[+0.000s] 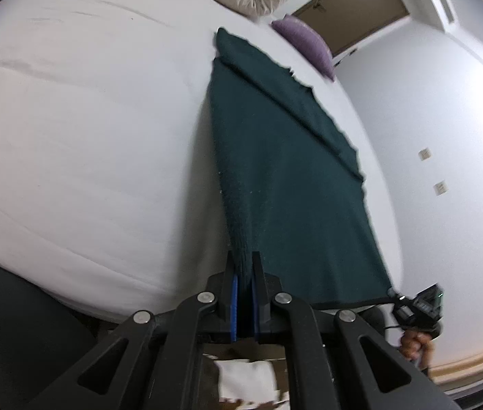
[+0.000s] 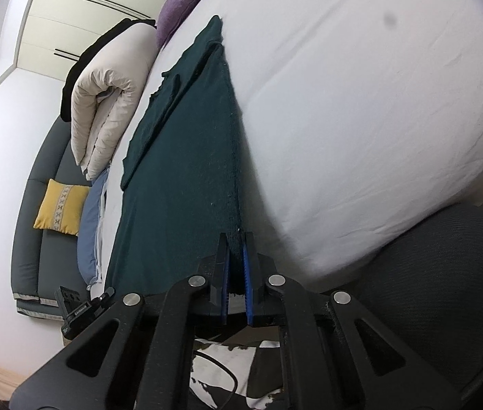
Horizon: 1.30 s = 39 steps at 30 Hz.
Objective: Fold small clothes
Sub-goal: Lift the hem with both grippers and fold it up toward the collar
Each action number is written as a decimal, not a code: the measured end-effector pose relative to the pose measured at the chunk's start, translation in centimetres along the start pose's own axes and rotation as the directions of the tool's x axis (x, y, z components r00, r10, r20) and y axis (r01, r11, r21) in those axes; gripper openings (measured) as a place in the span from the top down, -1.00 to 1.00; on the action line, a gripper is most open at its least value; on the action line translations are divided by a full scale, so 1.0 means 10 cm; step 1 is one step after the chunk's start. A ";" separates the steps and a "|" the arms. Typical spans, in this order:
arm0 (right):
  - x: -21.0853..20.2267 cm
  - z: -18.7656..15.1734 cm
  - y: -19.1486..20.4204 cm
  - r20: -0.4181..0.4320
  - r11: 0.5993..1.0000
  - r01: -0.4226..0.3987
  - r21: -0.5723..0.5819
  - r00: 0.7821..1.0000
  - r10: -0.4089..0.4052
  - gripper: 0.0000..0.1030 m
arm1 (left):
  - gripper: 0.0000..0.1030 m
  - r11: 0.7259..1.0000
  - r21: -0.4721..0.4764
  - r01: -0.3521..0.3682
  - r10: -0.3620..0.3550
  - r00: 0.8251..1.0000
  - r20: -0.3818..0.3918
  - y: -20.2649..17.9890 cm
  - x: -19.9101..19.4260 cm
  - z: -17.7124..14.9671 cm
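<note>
At the near edge of the bed, I am pinching both near corners of the green cloth: left gripper and right gripper clamped on it. I am judging it best to be lifting evenly, keeping the edge taut, carrying it toward the far end.

No readable text from my seat. Small white lettering on black camera mount, low left of right claw, too blurred to read.

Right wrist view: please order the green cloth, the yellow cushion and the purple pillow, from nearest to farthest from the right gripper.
1. green cloth: clamped in the right gripper.
2. yellow cushion: left, on the grey sofa.
3. purple pillow: top, at the bed's far end.
</note>
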State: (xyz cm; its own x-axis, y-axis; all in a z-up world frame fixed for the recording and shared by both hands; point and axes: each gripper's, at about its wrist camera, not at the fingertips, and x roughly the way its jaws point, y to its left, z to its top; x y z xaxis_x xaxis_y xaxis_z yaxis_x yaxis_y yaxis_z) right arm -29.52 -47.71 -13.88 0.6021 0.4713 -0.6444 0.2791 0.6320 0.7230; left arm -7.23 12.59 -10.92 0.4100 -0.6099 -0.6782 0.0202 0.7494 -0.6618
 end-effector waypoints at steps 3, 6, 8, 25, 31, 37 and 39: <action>-0.07 -0.01 0.06 0.015 0.999 -0.037 -0.017 0.999 0.037 0.89 | 0.87 1.000 0.008 0.022 -0.022 1.000 0.022 -0.07 -0.06 0.02; -0.06 0.02 0.08 0.009 0.999 -0.034 -0.028 0.999 0.035 0.89 | 0.87 1.000 0.020 0.007 -0.007 1.000 0.017 -0.09 -0.04 0.02; -0.05 0.04 0.08 0.005 0.999 -0.032 -0.017 0.999 0.032 0.89 | 0.87 1.000 0.012 0.013 -0.013 1.000 0.013 -0.07 -0.02 0.01; -0.14 0.59 0.61 0.090 0.991 -0.119 -0.055 0.988 0.124 0.89 | 0.87 0.976 -0.054 0.212 -0.203 0.970 0.134 -0.23 -0.13 0.64; 0.06 1.18 0.97 0.125 0.989 -0.128 -0.080 0.983 0.137 0.89 | 0.87 0.971 -0.060 0.233 -0.219 0.960 0.176 -0.34 0.08 1.22; 0.43 1.87 1.32 0.165 0.990 -0.110 -0.087 0.979 0.123 0.89 | 0.87 0.972 -0.078 0.223 -0.204 0.960 0.194 -0.40 0.45 1.92; 0.59 2.12 1.39 0.178 0.992 -0.108 -0.071 0.977 0.119 0.89 | 0.87 0.973 -0.089 0.211 -0.191 0.962 0.196 -0.41 0.62 2.17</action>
State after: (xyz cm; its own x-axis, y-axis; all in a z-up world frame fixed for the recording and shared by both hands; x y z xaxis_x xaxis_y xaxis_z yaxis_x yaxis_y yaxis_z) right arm -6.24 -49.23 -2.37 0.7549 0.4259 -0.4987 0.1588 0.6191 0.7691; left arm 15.01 11.37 -5.49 0.5697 -0.6788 -0.4633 0.0252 0.5779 -0.8157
